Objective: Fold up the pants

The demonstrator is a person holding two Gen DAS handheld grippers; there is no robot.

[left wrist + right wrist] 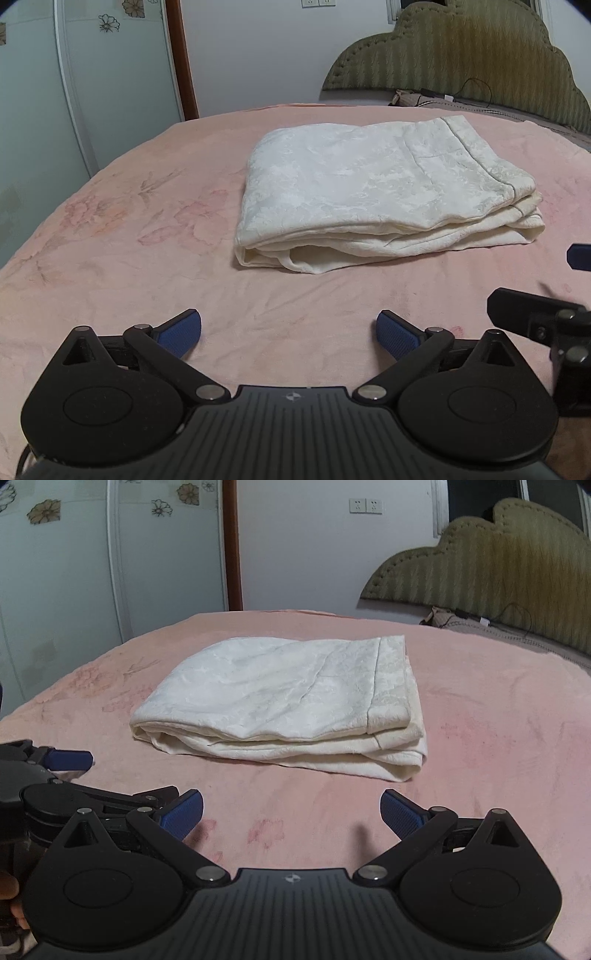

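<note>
The cream-white pants [373, 192] lie folded into a thick rectangle on the pink bed cover [129, 240]; they also show in the right wrist view [291, 709]. My left gripper [289, 332] is open and empty, held back from the near edge of the pants. My right gripper [291, 814] is open and empty, also short of the pants. The right gripper's fingers show at the right edge of the left view [578, 257]. The left gripper's blue finger shows at the left of the right view [70, 760].
The bed cover [498, 738] spreads all round the pants. An olive padded headboard [461, 55] stands at the far right, with a dark cable and a pillow [424, 98] below it. A white wardrobe [92, 92] with flower stickers stands left.
</note>
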